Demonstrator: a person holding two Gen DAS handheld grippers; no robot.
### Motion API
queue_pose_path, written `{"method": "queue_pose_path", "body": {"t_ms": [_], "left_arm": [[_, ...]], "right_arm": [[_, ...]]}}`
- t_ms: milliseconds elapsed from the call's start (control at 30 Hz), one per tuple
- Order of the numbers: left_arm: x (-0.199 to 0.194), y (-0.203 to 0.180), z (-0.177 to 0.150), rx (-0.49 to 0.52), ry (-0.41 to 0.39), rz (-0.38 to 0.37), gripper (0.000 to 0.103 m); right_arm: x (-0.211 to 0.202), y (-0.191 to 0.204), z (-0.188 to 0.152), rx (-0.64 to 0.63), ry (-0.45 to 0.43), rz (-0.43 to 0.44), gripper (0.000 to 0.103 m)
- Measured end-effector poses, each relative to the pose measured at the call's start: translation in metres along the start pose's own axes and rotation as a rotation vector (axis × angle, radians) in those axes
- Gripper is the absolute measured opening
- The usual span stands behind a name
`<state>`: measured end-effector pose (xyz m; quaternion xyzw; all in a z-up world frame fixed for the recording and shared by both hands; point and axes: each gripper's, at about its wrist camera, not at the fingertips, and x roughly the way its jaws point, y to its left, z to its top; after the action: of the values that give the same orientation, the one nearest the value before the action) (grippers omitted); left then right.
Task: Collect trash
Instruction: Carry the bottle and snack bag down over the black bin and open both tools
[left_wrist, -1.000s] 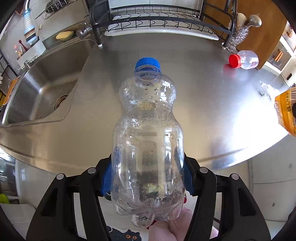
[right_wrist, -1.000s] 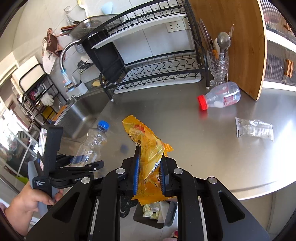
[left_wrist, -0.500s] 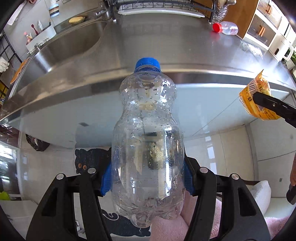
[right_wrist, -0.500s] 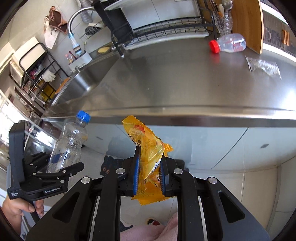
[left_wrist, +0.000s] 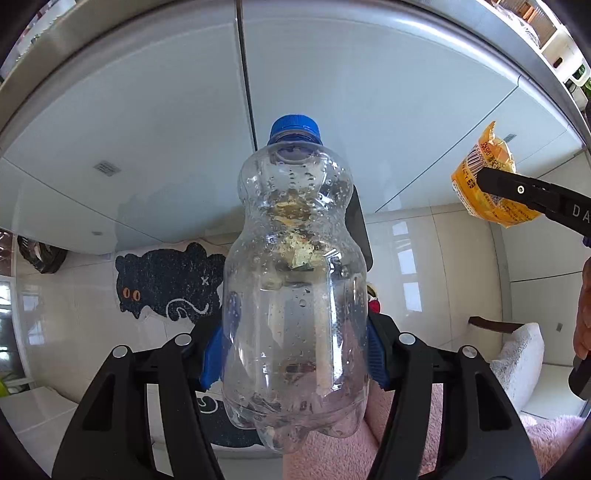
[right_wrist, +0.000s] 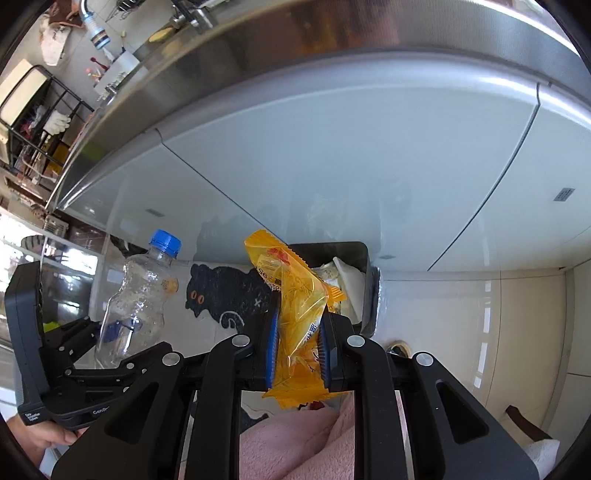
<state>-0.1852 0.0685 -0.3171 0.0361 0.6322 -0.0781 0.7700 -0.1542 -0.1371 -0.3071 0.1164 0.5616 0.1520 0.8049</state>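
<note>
My left gripper (left_wrist: 293, 356) is shut on a clear plastic bottle (left_wrist: 295, 280) with a blue cap, held below the counter edge; the bottle also shows in the right wrist view (right_wrist: 136, 299). My right gripper (right_wrist: 297, 343) is shut on a crumpled yellow snack wrapper (right_wrist: 295, 314), also visible in the left wrist view (left_wrist: 487, 184). A black trash bin (right_wrist: 364, 280) with paper waste inside stands on the floor just beyond the wrapper; in the left wrist view its rim (left_wrist: 360, 229) shows behind the bottle.
White cabinet fronts (left_wrist: 332, 92) rise ahead under the steel counter edge (right_wrist: 258, 48). A black cat-shaped mat (left_wrist: 166, 280) lies on the pale tiled floor. Pink fabric (right_wrist: 291, 443) is below both grippers. A shelf rack (right_wrist: 33, 122) stands far left.
Both grippers have dropped further below the counter with their loads. The countertop has left view, and the trash bin and cat mat now show on the floor.
</note>
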Motion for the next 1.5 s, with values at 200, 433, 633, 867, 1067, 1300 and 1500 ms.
{"method": "queue_pose_path", "body": {"t_ms": [200,433,633,867,1067,1300,1500], "left_arm": [[0.054,0.003,0.014,0.005,0.044,-0.012,0.058],[0.117,0.006,0.027,-0.015,0.112,-0.059,0.058],[0.150,0.006,0.035,-0.018,0.153,-0.082,0.058],[0.157,0.004,0.045,0.009,0.151,-0.088,0.073],[0.148,0.015,0.046,0.000,0.136,-0.064,0.080],[0.136,0.027,0.046,-0.032,0.127,-0.043,0.080],[0.115,0.032,0.043,-0.060,0.109,-0.046,0.080]], "right_arm": [[0.058,-0.007,0.003,0.044,0.045,-0.017,0.019],[0.129,-0.024,0.001,0.125,0.122,-0.025,0.019],[0.171,-0.038,0.002,0.155,0.197,-0.039,0.019],[0.188,-0.048,0.008,0.219,0.235,-0.038,0.022],[0.199,-0.049,0.010,0.267,0.254,0.000,0.036],[0.200,-0.037,0.016,0.270,0.248,0.004,0.054],[0.172,-0.033,0.021,0.251,0.220,0.010,0.060]]}}
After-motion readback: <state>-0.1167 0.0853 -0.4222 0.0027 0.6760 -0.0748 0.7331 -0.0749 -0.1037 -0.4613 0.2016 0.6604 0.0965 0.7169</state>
